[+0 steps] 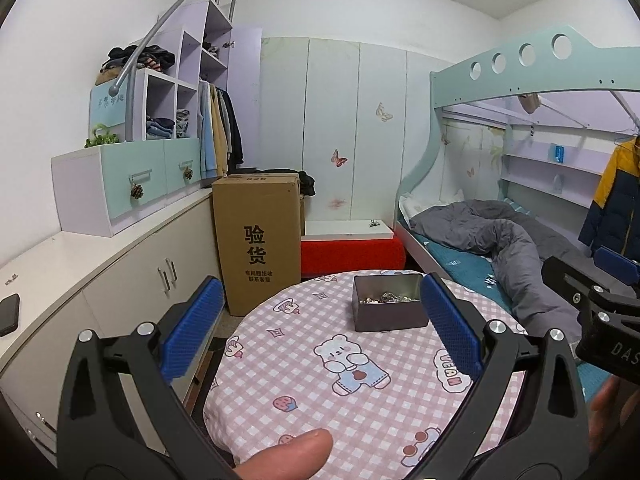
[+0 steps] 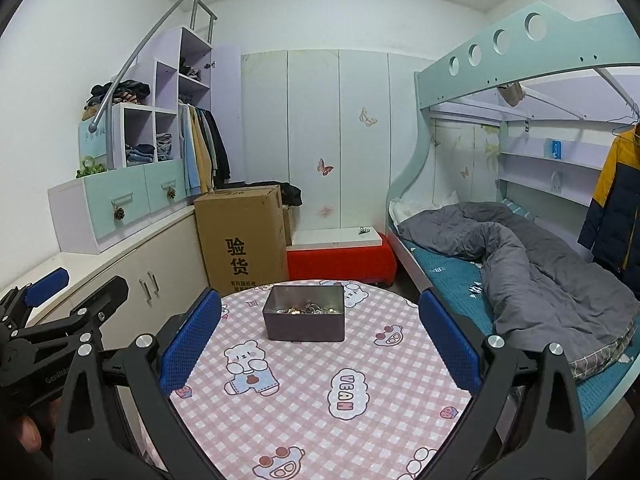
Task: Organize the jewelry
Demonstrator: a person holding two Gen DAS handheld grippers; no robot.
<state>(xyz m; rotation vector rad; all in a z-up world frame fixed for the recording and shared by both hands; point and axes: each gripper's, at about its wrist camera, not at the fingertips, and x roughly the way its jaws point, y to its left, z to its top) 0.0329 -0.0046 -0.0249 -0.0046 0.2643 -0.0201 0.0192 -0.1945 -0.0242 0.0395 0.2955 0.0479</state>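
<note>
A dark grey metal box (image 1: 390,305) (image 2: 305,314) holding a pile of small silver jewelry (image 1: 385,298) (image 2: 310,309) stands near the far edge of a round table with a pink checked cartoon cloth (image 1: 320,364) (image 2: 320,392). My left gripper (image 1: 322,324) is open and empty, held above the table's near side, short of the box. My right gripper (image 2: 320,332) is open and empty, also short of the box. Each gripper shows at the side of the other's view, the right one (image 1: 600,300) and the left one (image 2: 48,320).
A tall cardboard carton (image 1: 258,240) (image 2: 242,236) stands on the floor behind the table, beside a red stool with a white board (image 1: 350,246). White cabinets (image 1: 120,280) run along the left. A bunk bed with a grey duvet (image 2: 520,256) lies right.
</note>
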